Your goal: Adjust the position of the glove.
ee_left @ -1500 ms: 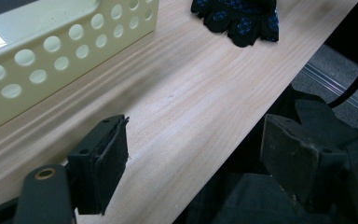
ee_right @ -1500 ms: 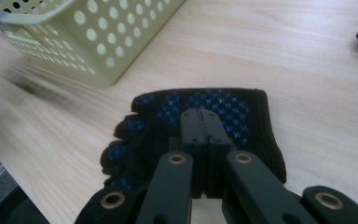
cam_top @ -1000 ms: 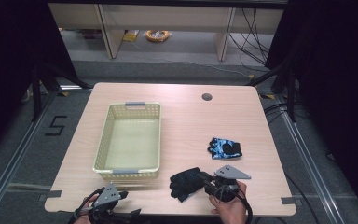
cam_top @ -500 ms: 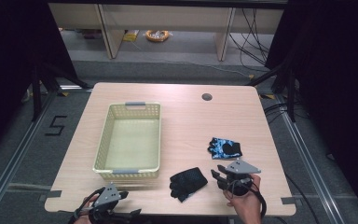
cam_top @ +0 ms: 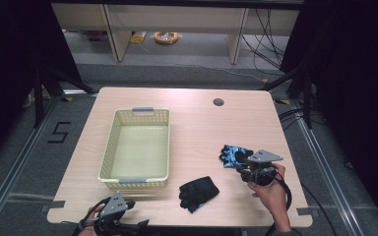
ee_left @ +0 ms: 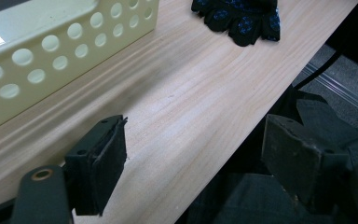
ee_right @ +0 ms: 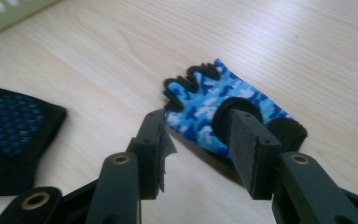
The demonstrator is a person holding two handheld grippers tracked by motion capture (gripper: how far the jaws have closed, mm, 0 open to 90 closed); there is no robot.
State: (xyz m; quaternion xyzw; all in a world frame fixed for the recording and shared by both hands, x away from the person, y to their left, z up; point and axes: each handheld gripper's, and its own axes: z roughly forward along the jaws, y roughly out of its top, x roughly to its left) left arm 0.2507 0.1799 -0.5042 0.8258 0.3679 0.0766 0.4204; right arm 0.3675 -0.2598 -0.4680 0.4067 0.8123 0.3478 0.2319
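A blue camouflage glove (cam_top: 234,154) (ee_right: 214,107) lies flat at the table's right side. My right gripper (cam_top: 246,169) (ee_right: 198,128) hovers at its wrist end, open; its jaws have just been opening, with the glove's near edge below the gap and nothing pressed. A black glove with blue dots (cam_top: 198,192) (ee_right: 9,135) (ee_left: 237,16) lies near the front edge, left of that gripper. My left gripper (cam_top: 137,224) (ee_left: 196,140) stays at the front left corner, open wide over the table edge, nothing between its pads.
A cream perforated basket (cam_top: 109,147) (ee_left: 51,51) stands left of centre on the wooden table (cam_top: 202,128), with nothing inside it. A small round cable hole (cam_top: 218,102) sits at the back. Floor rails and cables surround the table.
My right gripper has left the black glove and moved right to the blue camouflage glove, its jaws wider than before. The black glove stays where it lay. The left gripper has not moved.
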